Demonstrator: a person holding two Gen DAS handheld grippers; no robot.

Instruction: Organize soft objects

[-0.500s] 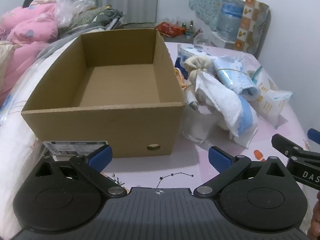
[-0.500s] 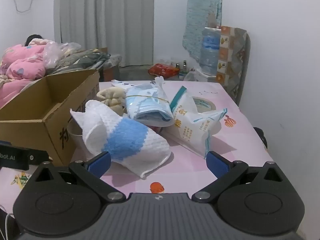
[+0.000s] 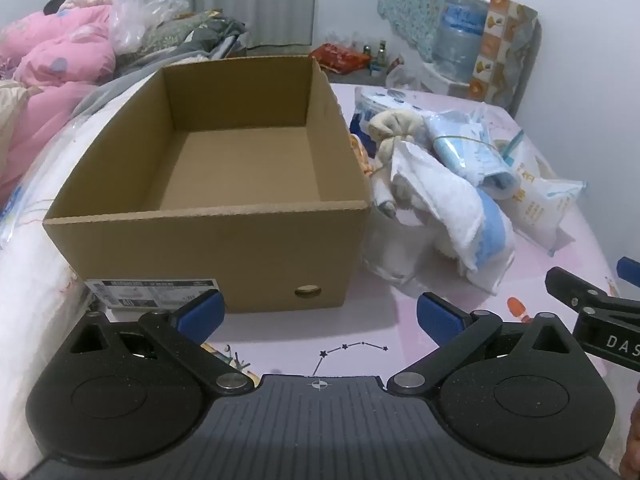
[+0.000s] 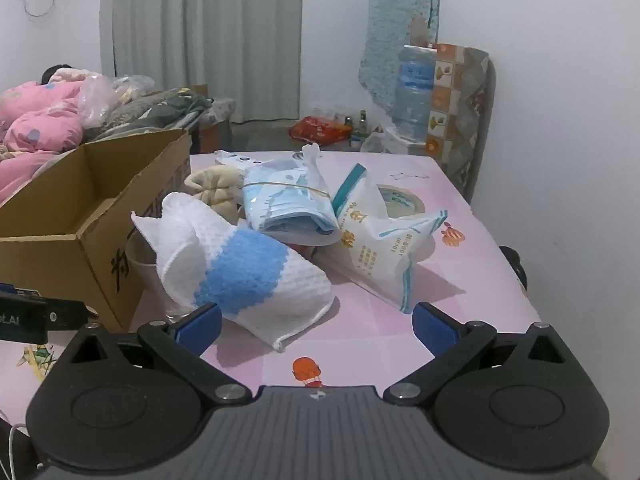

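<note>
An empty open cardboard box stands on the pink table; it also shows at the left of the right wrist view. Right of it lies a pile of soft things: a white and blue towel, a beige cloth bundle, a rubber-banded blue and white packet and a white plastic bag. My left gripper is open and empty just before the box's front wall. My right gripper is open and empty, just short of the towel.
A roll of tape lies behind the bag. A clear cup stands between box and towel. Pink bedding is piled at the left. A water bottle stands at the back wall. The table edge runs along the right.
Both grippers have edged slightly forward; the right one is a bit closer to the towel. Nothing was taken hold of.
</note>
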